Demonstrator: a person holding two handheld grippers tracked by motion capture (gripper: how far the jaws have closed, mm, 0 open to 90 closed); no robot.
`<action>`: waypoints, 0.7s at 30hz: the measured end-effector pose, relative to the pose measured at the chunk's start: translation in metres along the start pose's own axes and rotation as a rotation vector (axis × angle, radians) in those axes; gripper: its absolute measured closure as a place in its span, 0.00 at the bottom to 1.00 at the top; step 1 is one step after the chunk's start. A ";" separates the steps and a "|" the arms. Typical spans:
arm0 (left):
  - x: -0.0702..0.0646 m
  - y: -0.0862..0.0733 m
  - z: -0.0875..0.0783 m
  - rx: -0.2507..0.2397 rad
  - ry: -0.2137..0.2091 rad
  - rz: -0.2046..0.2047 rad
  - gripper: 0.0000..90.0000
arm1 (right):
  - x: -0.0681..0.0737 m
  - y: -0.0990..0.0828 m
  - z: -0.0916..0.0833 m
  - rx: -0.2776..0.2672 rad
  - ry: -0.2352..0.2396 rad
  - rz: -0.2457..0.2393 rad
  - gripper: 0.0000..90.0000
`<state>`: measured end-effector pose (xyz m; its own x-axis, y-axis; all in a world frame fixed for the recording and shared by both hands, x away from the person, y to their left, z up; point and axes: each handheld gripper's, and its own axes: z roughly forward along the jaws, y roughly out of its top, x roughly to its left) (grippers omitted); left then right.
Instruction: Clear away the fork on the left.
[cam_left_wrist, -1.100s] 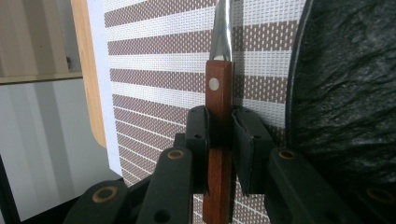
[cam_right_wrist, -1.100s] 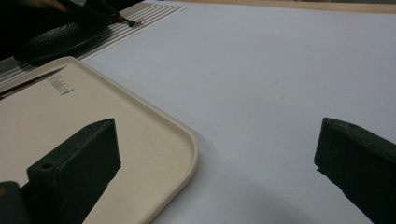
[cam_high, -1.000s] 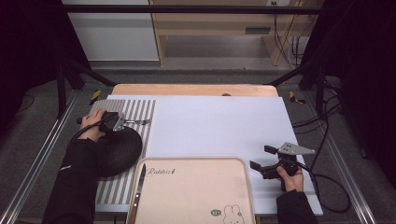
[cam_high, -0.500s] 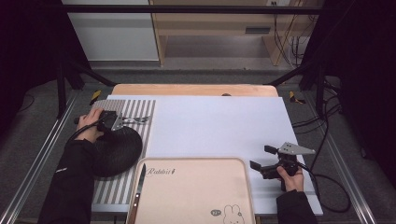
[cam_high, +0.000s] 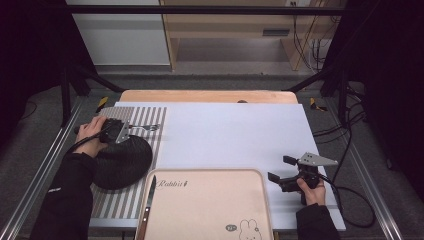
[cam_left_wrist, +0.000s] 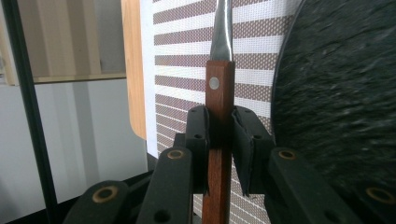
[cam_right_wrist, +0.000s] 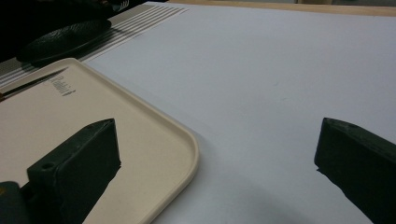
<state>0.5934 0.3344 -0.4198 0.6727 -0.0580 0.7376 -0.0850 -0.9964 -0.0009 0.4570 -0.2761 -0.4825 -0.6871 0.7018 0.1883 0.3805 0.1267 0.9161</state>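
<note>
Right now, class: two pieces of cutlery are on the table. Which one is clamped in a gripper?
The wooden-handled fork over the striped placemat, clamped in the left gripper. The knife lies free along the tray's left edge.

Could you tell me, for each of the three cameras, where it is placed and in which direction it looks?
High view: above the person's side, looking forward and down on the table; both forearms and hands show.
Left gripper view: rides the left gripper, looking along its jaws, shut on a wooden-handled fork over the striped mat.
Right gripper view: rides the right gripper, looking low across the table between open jaws.
Shared: the black plate and beige tray.
</note>
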 end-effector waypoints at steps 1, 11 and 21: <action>-0.001 0.001 -0.003 -0.003 0.001 -0.003 0.85 | 0.000 0.000 0.000 -0.002 0.001 0.000 0.00; -0.016 0.013 -0.024 -0.049 0.008 -0.023 0.85 | 0.000 0.000 0.000 -0.002 0.005 -0.001 0.00; -0.029 0.023 -0.047 -0.076 0.006 -0.059 0.85 | 0.000 0.000 0.000 0.003 0.006 -0.003 0.00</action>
<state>0.5379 0.3164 -0.4096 0.6735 0.0010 0.7391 -0.1016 -0.9904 0.0939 0.4568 -0.2757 -0.4826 -0.6918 0.6972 0.1877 0.3801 0.1306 0.9157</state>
